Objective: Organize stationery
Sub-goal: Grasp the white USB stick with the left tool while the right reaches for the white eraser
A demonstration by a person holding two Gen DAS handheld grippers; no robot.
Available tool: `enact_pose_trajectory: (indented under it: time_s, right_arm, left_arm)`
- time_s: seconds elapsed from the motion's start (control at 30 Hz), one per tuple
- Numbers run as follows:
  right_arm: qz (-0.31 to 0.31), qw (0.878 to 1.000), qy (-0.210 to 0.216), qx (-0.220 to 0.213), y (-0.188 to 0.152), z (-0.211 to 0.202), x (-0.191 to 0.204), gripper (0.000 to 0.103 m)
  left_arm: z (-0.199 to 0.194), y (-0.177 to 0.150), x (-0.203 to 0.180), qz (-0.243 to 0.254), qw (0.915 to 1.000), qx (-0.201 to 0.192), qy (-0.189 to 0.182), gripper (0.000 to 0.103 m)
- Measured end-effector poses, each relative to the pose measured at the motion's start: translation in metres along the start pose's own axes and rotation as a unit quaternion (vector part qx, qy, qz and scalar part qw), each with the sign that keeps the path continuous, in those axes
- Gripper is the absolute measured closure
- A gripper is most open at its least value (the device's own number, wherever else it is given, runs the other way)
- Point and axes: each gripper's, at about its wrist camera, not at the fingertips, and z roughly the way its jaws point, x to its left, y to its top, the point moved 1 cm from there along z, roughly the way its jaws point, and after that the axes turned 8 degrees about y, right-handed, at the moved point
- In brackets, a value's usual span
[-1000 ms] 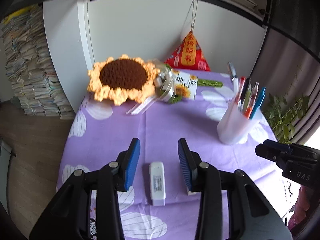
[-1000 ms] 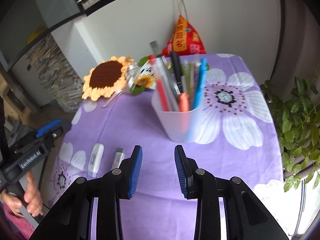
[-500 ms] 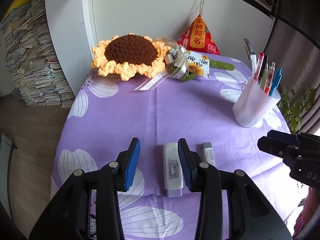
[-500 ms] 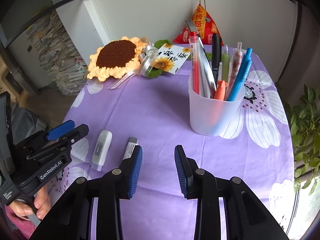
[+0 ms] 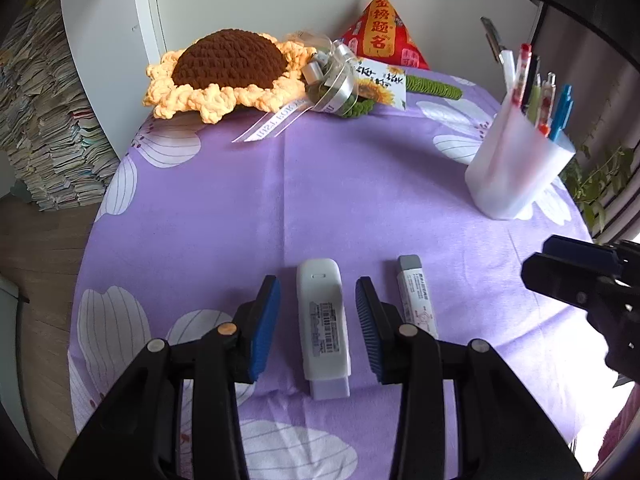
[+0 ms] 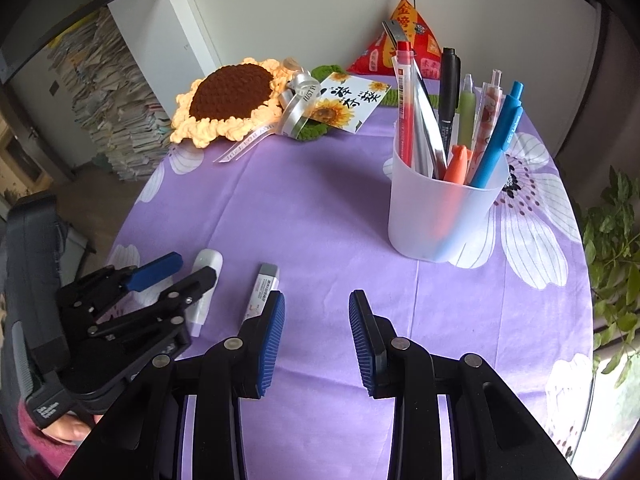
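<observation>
Stationery, two loose pieces, on a round surface (image 5: 320, 184) under soft purple cloth printed with white petals; we note a white correction-tape dispenser (image 5: 323, 328), smooth plastic with a rounded far end and barcode label, lying flat between the parted blue ribbed pads of the left claw (image 5: 318, 326), untouched, a placing we judge preparatory to a pinch across its narrow sides; just beside it, a slim grey-capped white stick (image 5: 416, 296), parallel; right claw (image 6: 316, 336) open and empty above bare cloth, near that stick; frosted translucent pen cup (image 6: 440, 216), upright, well apart, crowded with pens, the likely destination; crocheted sunflower (image 5: 224, 72), nubbly yarn, at the far edge.
</observation>
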Motion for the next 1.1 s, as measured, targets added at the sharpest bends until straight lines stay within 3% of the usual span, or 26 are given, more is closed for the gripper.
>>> enact_pose_trajectory:
  time_s: [0.13, 0.23, 0.57, 0.87, 1.1]
  right_arm:
    - [-0.004, 1.0, -0.002, 0.002, -0.001, 0.0, 0.0, 0.07]
    - [-0.002, 1.0, -0.002, 0.005, -0.001, 0.002, -0.001, 0.07]
    - [-0.013, 1.0, 0.0, 0.025, 0.003, 0.019, 0.01, 0.07]
    - [0.002, 0.997, -0.009, 0.082, 0.012, 0.063, 0.025, 0.069]
    - [0.011, 0.995, -0.019, 0.097, 0.022, 0.078, 0.032, 0.069]
  left_arm:
    - [0.012, 0.0, -0.001, -0.001, 0.9999, 0.014, 0.004, 0.069]
    - [0.014, -0.002, 0.002, -0.008, 0.9999, 0.011, 0.007, 0.079]
    - [-0.017, -0.011, 0.039, -0.063, 0.9978, -0.024, -0.003, 0.08]
    - [-0.042, -0.018, 0.054, -0.078, 0.9958, -0.049, 0.004, 0.08]
    - [-0.048, -0.019, 0.061, -0.08, 0.995, -0.06, 0.007, 0.079]
